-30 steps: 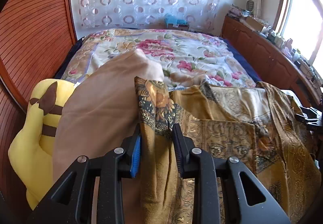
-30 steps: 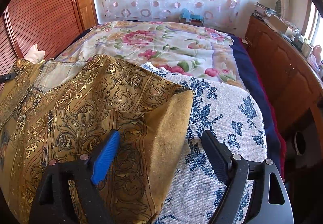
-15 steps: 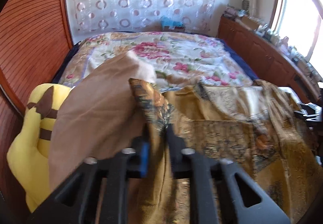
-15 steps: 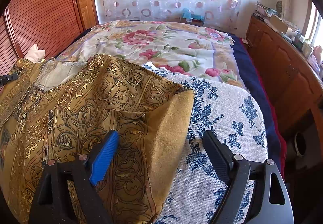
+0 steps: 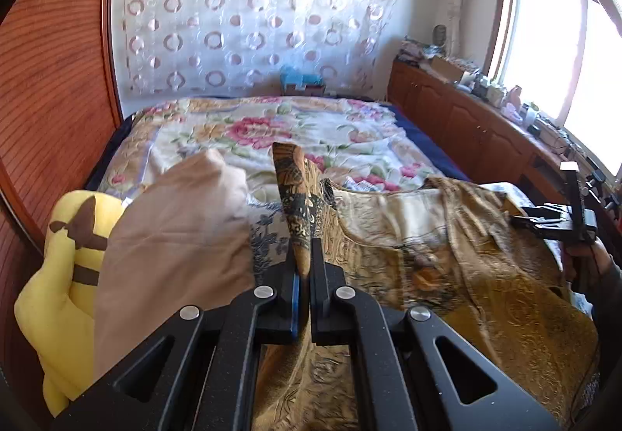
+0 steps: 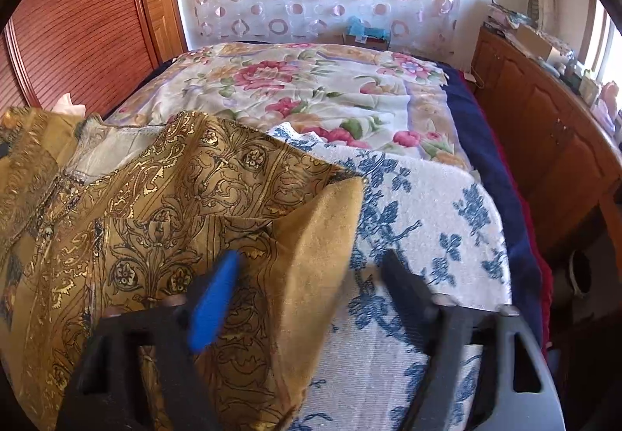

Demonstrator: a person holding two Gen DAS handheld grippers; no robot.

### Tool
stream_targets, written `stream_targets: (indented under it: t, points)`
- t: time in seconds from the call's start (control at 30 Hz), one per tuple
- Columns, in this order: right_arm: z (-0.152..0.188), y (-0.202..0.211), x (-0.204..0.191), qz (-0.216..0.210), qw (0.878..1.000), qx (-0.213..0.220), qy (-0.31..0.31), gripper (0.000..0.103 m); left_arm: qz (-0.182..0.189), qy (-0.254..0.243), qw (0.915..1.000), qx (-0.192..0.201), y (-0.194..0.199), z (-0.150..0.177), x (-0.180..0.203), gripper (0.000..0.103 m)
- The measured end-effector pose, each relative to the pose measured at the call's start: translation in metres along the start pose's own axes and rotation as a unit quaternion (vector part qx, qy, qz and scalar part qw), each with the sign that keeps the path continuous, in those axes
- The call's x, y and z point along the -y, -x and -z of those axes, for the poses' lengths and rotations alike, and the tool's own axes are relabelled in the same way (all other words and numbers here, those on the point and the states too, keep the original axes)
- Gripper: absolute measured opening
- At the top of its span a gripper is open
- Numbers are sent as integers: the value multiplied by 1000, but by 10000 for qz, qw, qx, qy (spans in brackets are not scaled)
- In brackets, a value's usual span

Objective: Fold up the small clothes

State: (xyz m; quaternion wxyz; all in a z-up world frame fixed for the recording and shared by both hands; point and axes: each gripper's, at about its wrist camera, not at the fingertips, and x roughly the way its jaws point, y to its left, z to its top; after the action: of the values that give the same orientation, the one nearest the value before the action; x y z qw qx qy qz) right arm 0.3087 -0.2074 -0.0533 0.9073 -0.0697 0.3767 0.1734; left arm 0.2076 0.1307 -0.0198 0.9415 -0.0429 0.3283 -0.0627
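Observation:
A gold brocade garment (image 5: 447, 275) lies spread over a white towel with blue flowers (image 6: 427, 205) on the bed. My left gripper (image 5: 305, 248) is shut on one edge of the garment, and the pinched strip (image 5: 297, 190) stands up above the jaws. In the right wrist view the garment (image 6: 155, 205) ends in a plain mustard fold (image 6: 322, 236) that sits between the jaws of my right gripper (image 6: 311, 267). Those jaws are closing and blurred, and a gap still shows on the right side of the fold. The right gripper (image 5: 559, 221) also shows at the far right of the left wrist view.
A yellow plush toy (image 5: 58, 295) and a beige pillow (image 5: 175, 228) lie left of the garment. The floral bedspread (image 5: 291, 127) stretches beyond. A wooden wardrobe (image 5: 46, 61) stands at the left, and a cluttered wooden cabinet (image 5: 466, 127) runs along the right under the window.
My left gripper closed on the garment's edge and lifted it, uncovering some blue-flowered towel. The right gripper's jaws have begun to narrow around the mustard fold without shifting place.

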Motion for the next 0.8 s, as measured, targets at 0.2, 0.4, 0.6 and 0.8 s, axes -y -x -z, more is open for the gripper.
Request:
stream_targets:
  t: [0.2,0.4,0.6,0.8]
  points:
    - [-10,21,-1,-161,9995,181,183,4,59,-41,9991,417,41,-7,10,4]
    - [-5,95,-17,-4,9940,1048,325,3,24,-56,9964,848,95,-5,15,4]
    - [27,168,-31,-134,9852,1677,338,3,12,-71,9933,1151,148,19,19,4]
    - [91,226,-45,-342,9798,1952,266,3,-67,-13,9924,1226,189,64,19,4]
